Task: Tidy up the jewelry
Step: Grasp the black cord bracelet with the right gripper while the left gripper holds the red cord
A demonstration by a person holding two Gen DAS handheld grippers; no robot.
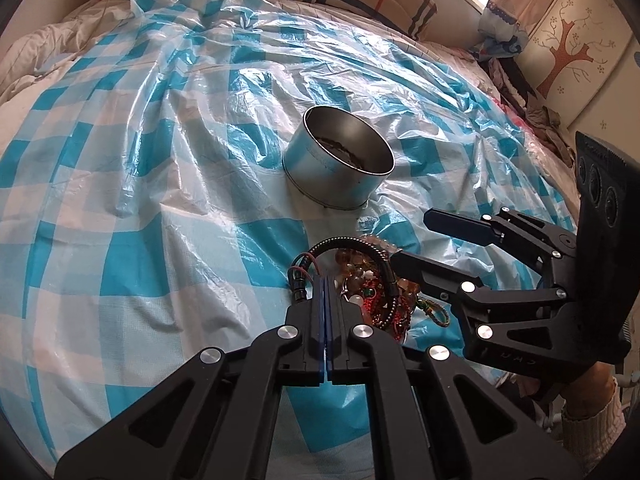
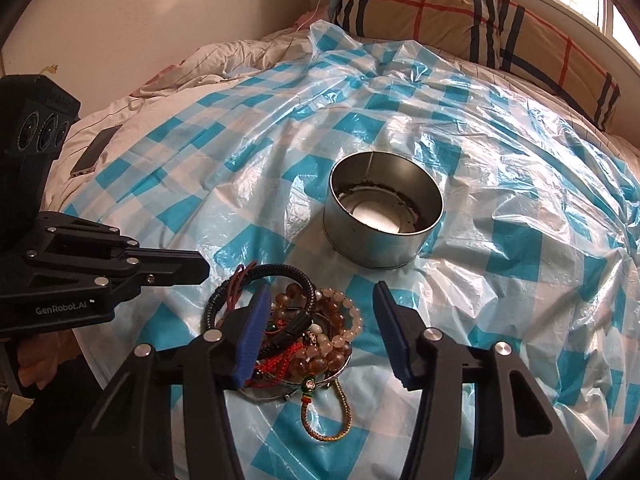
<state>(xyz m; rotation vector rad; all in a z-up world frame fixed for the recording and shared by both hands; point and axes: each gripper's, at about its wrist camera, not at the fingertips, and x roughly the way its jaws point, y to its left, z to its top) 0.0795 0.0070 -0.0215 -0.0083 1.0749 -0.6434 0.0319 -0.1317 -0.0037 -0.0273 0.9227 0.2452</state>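
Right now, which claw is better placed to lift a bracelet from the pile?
Probably right: the right claw stands open astride the bracelet pile; the left claw is shut beside it.

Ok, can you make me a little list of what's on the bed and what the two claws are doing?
surface: blue-checked plastic sheet over the bed
container: round metal tin, open, upright, no jewelry in it
jewelry: heap of beaded bracelets and cords on a small metal lid
left claw: shut, beside the heap
right claw: open, jaws either side of the heap
also: phone on the bedding
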